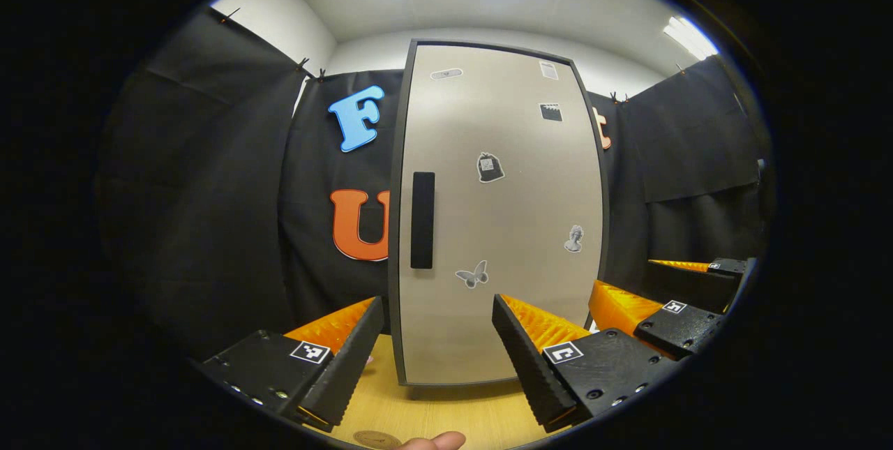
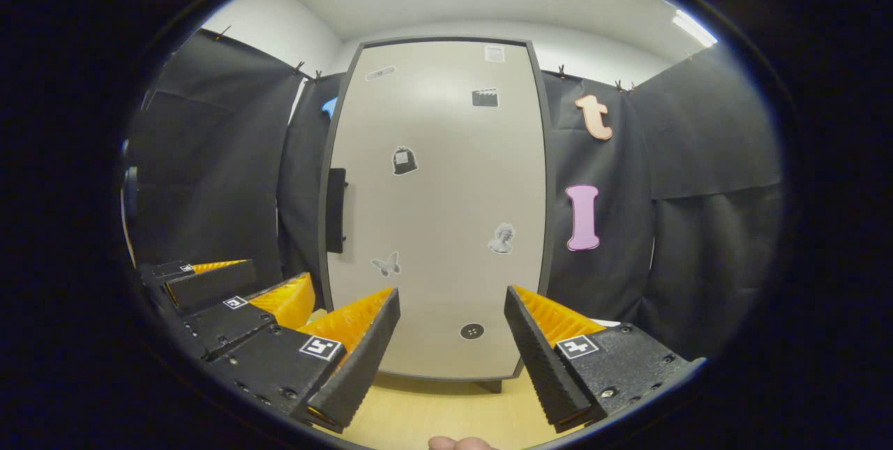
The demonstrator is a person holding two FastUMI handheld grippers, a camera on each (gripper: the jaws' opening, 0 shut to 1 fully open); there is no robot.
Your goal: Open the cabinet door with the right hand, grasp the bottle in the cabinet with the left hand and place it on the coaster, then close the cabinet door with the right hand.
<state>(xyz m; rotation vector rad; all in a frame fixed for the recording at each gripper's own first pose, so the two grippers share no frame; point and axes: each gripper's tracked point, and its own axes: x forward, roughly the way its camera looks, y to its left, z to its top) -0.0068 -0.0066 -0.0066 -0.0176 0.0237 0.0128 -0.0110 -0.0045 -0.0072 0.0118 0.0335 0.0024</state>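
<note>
The cabinet door point(image 2: 436, 206) is shut, so the bottle cannot be seen. Its handle point(image 2: 336, 210), a vertical bar on the door's left edge, lies up and left of the right hand-held gripper point(image 2: 450, 338), whose jaws are spread and empty. The left hand-held gripper point(image 1: 438, 345), also spread, faces the handle more squarely over the table point(image 1: 446, 415).

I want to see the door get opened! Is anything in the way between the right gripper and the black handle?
No. In the right gripper view, only bare door lies between the right gripper and the handle.
</note>
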